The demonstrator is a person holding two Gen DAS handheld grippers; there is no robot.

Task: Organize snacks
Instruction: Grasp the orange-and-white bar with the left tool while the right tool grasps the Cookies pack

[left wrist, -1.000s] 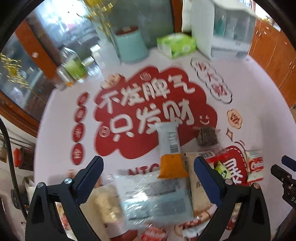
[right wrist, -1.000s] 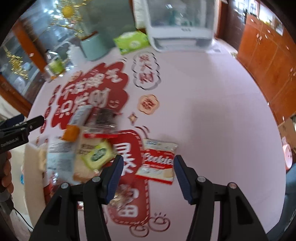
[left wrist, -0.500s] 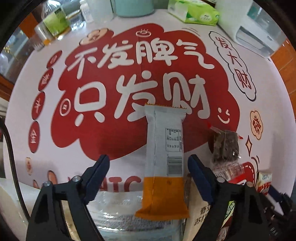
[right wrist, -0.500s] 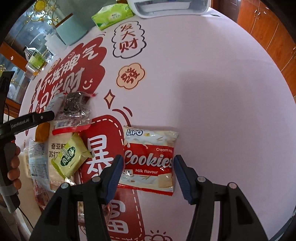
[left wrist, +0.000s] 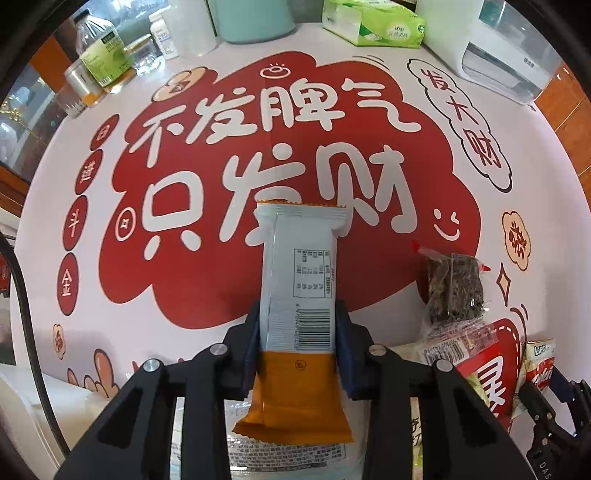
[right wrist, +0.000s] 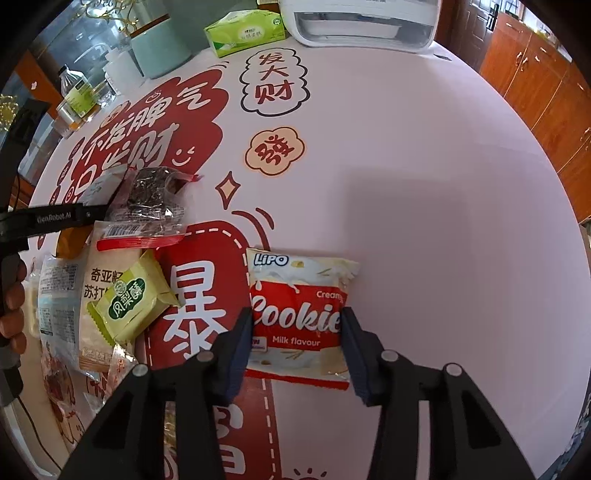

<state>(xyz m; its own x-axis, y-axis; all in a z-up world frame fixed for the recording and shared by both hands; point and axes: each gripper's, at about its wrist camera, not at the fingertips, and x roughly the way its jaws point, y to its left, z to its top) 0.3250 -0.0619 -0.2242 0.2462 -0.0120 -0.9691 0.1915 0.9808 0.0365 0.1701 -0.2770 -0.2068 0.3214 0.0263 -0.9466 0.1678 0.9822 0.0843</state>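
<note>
Jaws closing on both sides: your left gripper (left wrist: 297, 334) pinches the slim, crinkly wafer bar (left wrist: 300, 295) mid-length, your right gripper (right wrist: 296, 336) squeezes the soft, crushable Lipo cookie pack (right wrist: 300, 317) between its fingers.

My left wrist camera looks steeply down along my left hand-held gripper (left wrist: 298, 334), close above the desk (left wrist: 491, 122), with the green tissue pack (left wrist: 373, 24) at 12 o'clock. My right wrist camera looks down just as steeply past my right hand-held gripper (right wrist: 297, 343), equally near. Both views share the seaweed packet (left wrist: 452, 288), the Lipo cookie bag (right wrist: 299, 314), the tissue pack and the white appliance (right wrist: 362, 20). My left hand-held gripper shows at 9 o'clock in the right view.
</note>
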